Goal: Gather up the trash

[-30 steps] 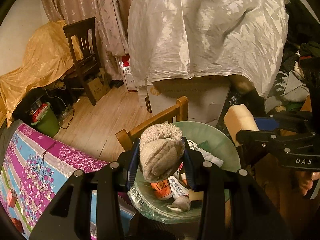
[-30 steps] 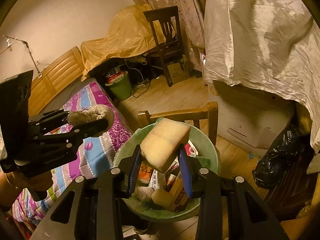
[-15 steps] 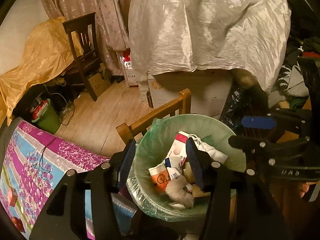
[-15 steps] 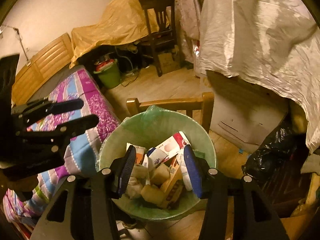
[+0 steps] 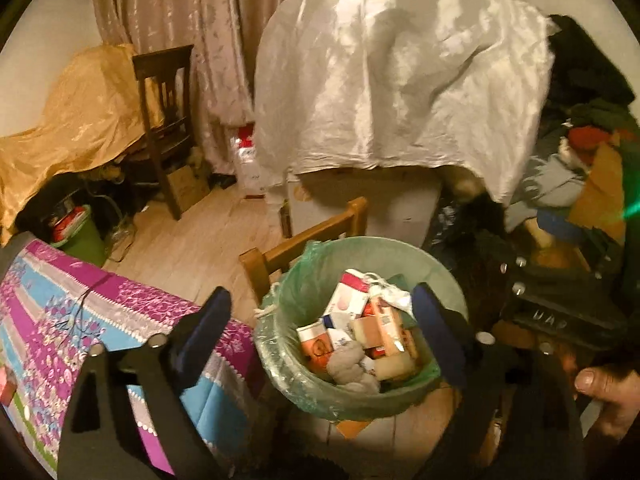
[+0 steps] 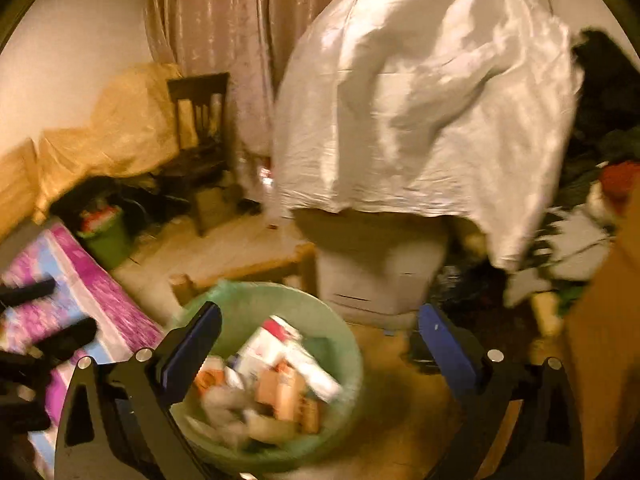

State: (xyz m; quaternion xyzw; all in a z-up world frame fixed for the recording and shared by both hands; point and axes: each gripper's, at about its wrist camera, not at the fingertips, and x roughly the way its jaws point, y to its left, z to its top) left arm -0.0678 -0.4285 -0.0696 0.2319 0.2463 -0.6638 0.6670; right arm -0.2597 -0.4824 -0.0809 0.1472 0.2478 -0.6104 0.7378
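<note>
The green bin (image 5: 448, 280), lined with a thin plastic bag, stands on the wooden floor (image 5: 192, 240) and holds cartons, a grey sock (image 5: 350, 366) and a yellow sponge (image 5: 394, 368). My left gripper (image 5: 320, 328) hangs above the bin, its 2 fingers spread wide and holding nothing. My right gripper (image 6: 316, 344) is equally wide and empty over the bin's right rim; that view is blurred, so the trash there is hard to read. Behind the bin, a wooden chair (image 5: 304, 240) shows only its top rail. Left of the bin lies a purple bedspread (image 5: 60, 320), cut off by the frame.
</note>
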